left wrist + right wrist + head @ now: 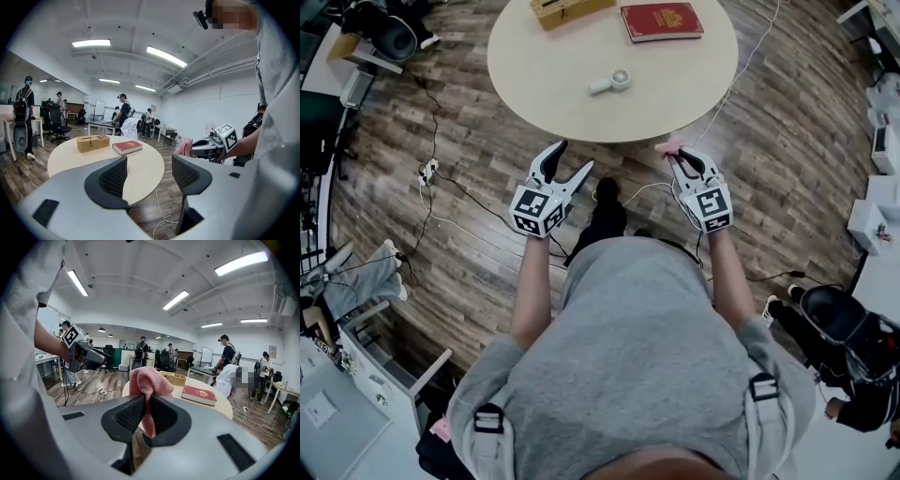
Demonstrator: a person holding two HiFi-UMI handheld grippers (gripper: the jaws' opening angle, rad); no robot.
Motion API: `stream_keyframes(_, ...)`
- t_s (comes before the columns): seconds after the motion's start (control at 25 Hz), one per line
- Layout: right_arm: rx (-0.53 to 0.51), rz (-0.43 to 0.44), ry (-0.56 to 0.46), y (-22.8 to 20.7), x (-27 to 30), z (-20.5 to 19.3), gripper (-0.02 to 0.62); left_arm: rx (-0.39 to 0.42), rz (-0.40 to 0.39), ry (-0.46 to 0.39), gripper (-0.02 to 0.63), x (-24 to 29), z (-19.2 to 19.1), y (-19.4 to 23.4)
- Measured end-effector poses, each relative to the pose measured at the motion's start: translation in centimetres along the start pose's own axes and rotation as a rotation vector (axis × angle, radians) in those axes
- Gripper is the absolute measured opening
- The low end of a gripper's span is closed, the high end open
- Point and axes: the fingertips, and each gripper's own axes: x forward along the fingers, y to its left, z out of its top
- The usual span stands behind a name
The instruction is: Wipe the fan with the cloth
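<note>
Round table [534, 66] on wood floor [469, 131]. Fan [610, 82] lies mid-table with bare top around it; book [661, 21] and basket [567, 9] sit at the far edge. Cables [431, 202] trail on the floor beside you. Both your forearms reach toward the near rim. Left gripper [574, 157] is wide open and empty. Right gripper [680, 157] is clamped on the pink cloth [147, 383].

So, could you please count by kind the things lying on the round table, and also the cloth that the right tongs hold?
Fan: 1
Red book: 1
Wicker box: 1
Pink cloth: 1
Total: 4
</note>
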Motion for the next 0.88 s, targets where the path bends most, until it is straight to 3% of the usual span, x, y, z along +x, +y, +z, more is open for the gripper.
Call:
stream_keyframes(0.4,-0.112,0.057,0.06,0.3,7.8,2.1,0.04,-0.032,-0.035,0.001,0.301,2.9,0.3,6.8)
stream_keyframes(0.88,-0.052,-0.055,0.079,-2.6,12.7,3.0,0.04,0.005,-0.158,0.042,0.301,7.9,1.8,12.1)
